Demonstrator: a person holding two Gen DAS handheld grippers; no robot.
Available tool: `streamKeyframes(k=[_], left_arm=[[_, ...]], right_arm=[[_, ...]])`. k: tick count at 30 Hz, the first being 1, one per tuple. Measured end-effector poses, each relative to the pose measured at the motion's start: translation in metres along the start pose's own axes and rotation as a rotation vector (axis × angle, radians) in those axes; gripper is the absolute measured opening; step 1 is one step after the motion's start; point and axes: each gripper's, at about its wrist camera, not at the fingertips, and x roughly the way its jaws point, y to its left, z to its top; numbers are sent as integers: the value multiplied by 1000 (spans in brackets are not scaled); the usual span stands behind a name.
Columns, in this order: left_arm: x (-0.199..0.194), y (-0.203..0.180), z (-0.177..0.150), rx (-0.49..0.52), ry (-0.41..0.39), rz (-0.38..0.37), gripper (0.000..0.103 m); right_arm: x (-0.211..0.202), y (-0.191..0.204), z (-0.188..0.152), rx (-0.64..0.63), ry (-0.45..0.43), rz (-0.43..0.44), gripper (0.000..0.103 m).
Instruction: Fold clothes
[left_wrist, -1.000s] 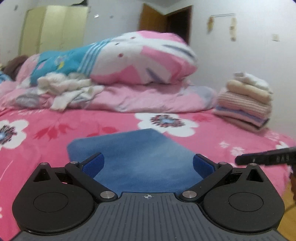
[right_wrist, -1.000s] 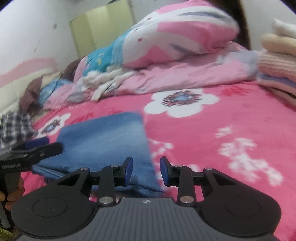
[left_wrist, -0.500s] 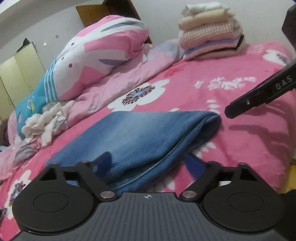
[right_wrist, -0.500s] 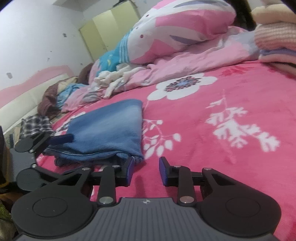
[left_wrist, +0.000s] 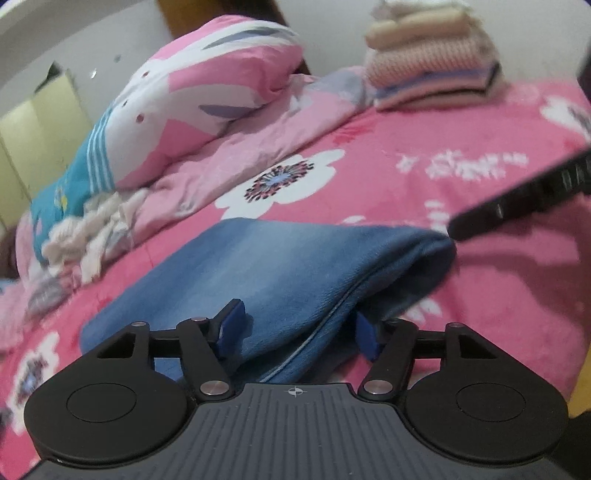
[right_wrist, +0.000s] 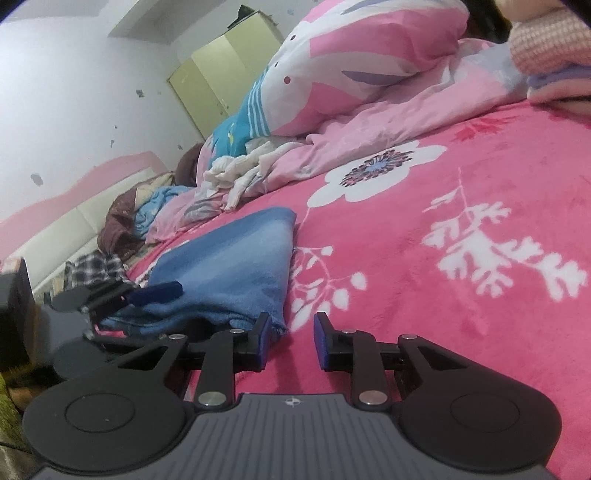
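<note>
A folded blue garment (left_wrist: 277, 266) (right_wrist: 236, 266) lies on the pink flowered bed cover (left_wrist: 498, 302). My left gripper (left_wrist: 299, 328) is open and straddles the garment's near folded edge. One blue pad (left_wrist: 232, 325) rests on top and the other sits by the underside. From the right wrist view, its upper finger (right_wrist: 159, 291) lies on the garment's left end. My right gripper (right_wrist: 290, 339) is open a little, holds nothing, and hovers just right of the garment's near corner. One of its fingers (left_wrist: 517, 199) juts in beyond the garment's right end.
A stack of folded clothes (left_wrist: 432, 62) (right_wrist: 554, 48) stands at the bed's far right. A bundled pink and blue duvet (left_wrist: 207, 96) and crumpled white clothes (left_wrist: 88, 229) lie behind the garment. A plaid garment (right_wrist: 92, 269) lies far left. A yellow wardrobe (right_wrist: 221, 70) stands against the wall.
My left gripper has tilted, dropped to the garment's near edge and narrowed its fingers around it. My right gripper has slid lower, to the right of the garment's corner.
</note>
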Motion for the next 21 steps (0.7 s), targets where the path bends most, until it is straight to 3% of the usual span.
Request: streamKeyframes(k=[1, 2, 5, 12, 17, 21], left_arm=[[0, 1, 1, 0, -2, -4, 55], [-1, 7, 4, -34, -8, -19, 41], [-5, 23, 14, -118, -40, -46, 24], [-3, 33, 21, -167, -84, -71, 16], [-4, 39, 19, -208, -98, -90, 13], [-4, 45, 17, -249, -113, -109, 12]], right_arm=[[0, 0, 0, 1, -2, 1, 27], [0, 0, 0, 1, -4, 2, 27], [1, 0, 2, 9, -6, 8, 27], [15, -13, 10, 76, 5, 30, 25], [27, -11, 7, 86, 39, 128, 12], [31, -3, 6, 63, 56, 195, 8]])
